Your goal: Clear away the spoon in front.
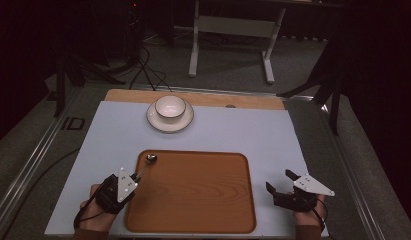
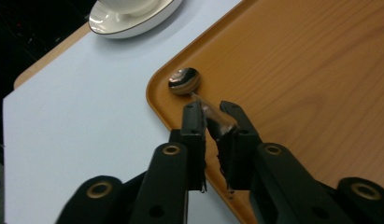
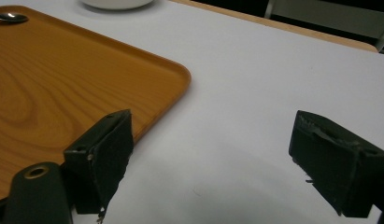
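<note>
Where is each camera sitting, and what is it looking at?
High view: above the table, looking down; both hands and tools, left tool, right tool.
Left gripper view: on that tool, facing the spoon on the tray; black jaws.
Right gripper view: on that tool, facing the table; open jaws.
All share the tray.

Spoon (image 2: 184, 80) is seen as shiny metal, tray (image 1: 203, 200) as smooth grained wood, bowl (image 1: 170, 106) as glossy ceramic.

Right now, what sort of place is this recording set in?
Probably a lab or recording studio: dark surroundings, cables on the floor, a white stand frame behind the table, where a wooden tray and bowl are staged.
</note>
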Demonstrator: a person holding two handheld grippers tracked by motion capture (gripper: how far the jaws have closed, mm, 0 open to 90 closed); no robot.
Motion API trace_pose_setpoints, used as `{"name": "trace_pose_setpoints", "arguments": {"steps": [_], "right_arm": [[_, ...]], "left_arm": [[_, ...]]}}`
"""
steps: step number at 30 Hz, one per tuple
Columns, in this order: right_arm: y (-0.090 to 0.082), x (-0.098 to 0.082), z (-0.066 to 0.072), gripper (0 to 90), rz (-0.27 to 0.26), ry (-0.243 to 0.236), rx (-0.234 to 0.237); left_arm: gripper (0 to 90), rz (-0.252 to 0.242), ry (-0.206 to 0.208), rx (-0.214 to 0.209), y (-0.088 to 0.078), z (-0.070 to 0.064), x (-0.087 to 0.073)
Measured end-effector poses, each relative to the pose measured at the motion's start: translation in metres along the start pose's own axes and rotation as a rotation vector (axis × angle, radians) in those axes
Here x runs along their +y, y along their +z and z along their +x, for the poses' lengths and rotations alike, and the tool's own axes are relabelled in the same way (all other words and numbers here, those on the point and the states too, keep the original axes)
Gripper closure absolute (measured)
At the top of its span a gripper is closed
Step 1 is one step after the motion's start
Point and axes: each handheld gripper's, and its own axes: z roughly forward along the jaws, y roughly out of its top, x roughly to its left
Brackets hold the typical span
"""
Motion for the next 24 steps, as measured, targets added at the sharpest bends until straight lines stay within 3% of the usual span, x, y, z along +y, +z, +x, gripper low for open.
{"name": "trace_pose_setpoints", "arguments": {"steps": [5,8,15,24], "right_arm": [[0.0,0.0,0.0,13.5,0.0,0.0,0.0],[0.001,0.0,0.0,13.5,0.005,0.0,-0.001],[0.001,0.0,0.0,13.6,0.006,-0.002,0.001],[0.001,0.0,0.001,13.6,0.008,-0.004,0.001]], "left_arm": [[73.3,0.001,-0.049,-0.042,0.0,-0.004,-0.007],[65.8,0.002,-0.087,-0.096,0.0,-0.007,-0.009],[54.4,-0.006,-0.099,-0.095,-0.001,-0.012,-0.011],[46.1,-0.037,-0.14,-0.091,-0.004,-0.003,-0.008]]}}
